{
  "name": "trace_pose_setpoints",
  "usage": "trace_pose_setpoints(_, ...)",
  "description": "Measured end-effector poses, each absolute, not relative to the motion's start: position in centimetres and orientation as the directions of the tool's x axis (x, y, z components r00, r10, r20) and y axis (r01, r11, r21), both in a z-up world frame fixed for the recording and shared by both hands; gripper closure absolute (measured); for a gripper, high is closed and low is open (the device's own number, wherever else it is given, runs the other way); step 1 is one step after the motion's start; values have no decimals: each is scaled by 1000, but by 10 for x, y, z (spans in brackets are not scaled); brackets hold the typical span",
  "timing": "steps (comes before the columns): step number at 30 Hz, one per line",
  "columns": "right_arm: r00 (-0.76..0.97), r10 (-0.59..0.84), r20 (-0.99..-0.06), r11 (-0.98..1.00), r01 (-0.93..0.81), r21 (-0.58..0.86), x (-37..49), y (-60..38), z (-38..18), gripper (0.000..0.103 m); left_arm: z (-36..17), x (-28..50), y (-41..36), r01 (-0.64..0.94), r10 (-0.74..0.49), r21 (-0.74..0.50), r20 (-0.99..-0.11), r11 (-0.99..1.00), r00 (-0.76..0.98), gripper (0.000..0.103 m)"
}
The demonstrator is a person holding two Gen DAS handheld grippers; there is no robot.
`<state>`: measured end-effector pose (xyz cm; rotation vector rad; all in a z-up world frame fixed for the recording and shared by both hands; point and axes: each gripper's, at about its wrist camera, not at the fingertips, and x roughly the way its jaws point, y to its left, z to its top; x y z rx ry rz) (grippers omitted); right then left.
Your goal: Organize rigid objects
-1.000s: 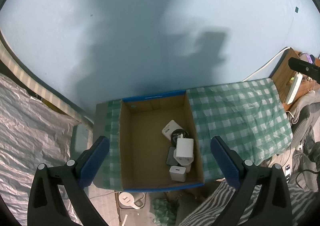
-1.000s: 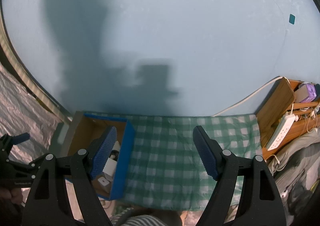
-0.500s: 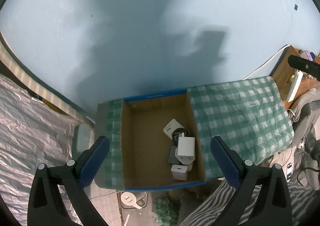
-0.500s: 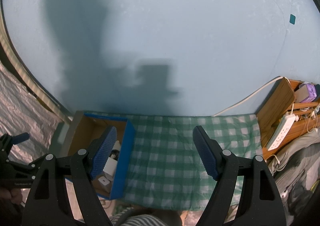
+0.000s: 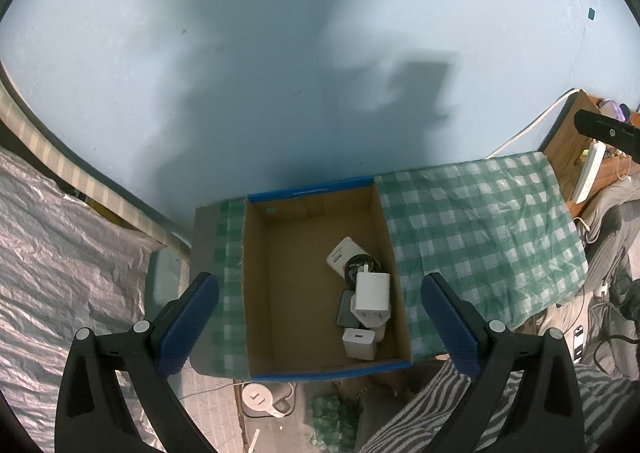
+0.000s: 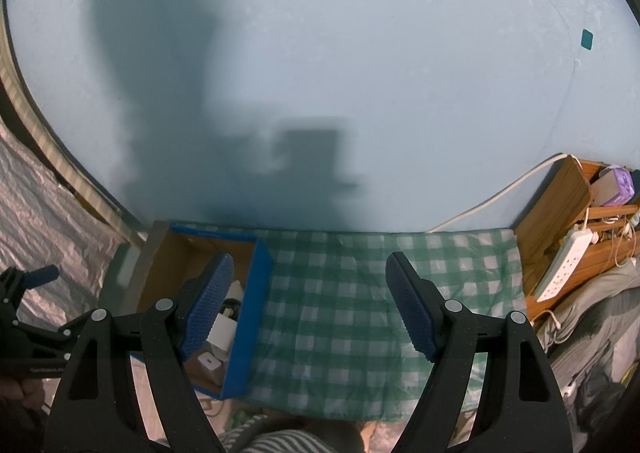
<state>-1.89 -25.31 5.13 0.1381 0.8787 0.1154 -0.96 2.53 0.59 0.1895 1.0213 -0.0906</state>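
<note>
L gripper [image 5: 320, 317] hangs over the cardboard box [image 5: 256, 277], fingers [image 5: 188, 323] spread wide, nothing between them. Box sits on the green checked cloth [image 5: 480, 237] at its left end, vs the blue wall. Inside, along the box's right wall: white charger [image 5: 372, 289] on top of a dark flat piece, small white cube adapter [image 5: 359, 343] nearest the camera, white plug w/ a black round item behind. R gripper [image 6: 308, 305] above the bare cloth [image 6: 340, 293], fingers [image 6: 412, 317] released, empty; box [image 6: 244, 313] just left of it. Power strip [image 6: 564, 265] on a wooden shelf at far right
</note>
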Motion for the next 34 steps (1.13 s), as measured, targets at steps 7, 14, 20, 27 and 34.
trace_pose_setpoints(7, 631, 160, -759, 985, -47, 168, -18, -253, 51, 25, 6, -12, 25, 165, 15, 117, -854, 979, 519, 1)
trace_pose_setpoints(14, 629, 162, -761, 985, -52, 167, -19, -252, 51, 25, 6, -14, 25, 167, 19, 123, -855, 978, 519, 1)
trace_pose_setpoints(20, 629, 167, -760, 984, -57, 169, -19, -252, 50, 25, 6, -14, 26, 165, 22, 125, -854, 978, 519, 1)
trace_pose_setpoints(27, 630, 171, -757, 983, -58, 174, -17, -251, 48, 25, 7, -11, 30, 165, 32, 138, -853, 977, 521, 1)
trace_pose_setpoints(34, 626, 173, -760, 983, -58, 176, -13, -250, 45, 25, 6, -8, 23, 174, 45, 155, -857, 972, 513, 1)
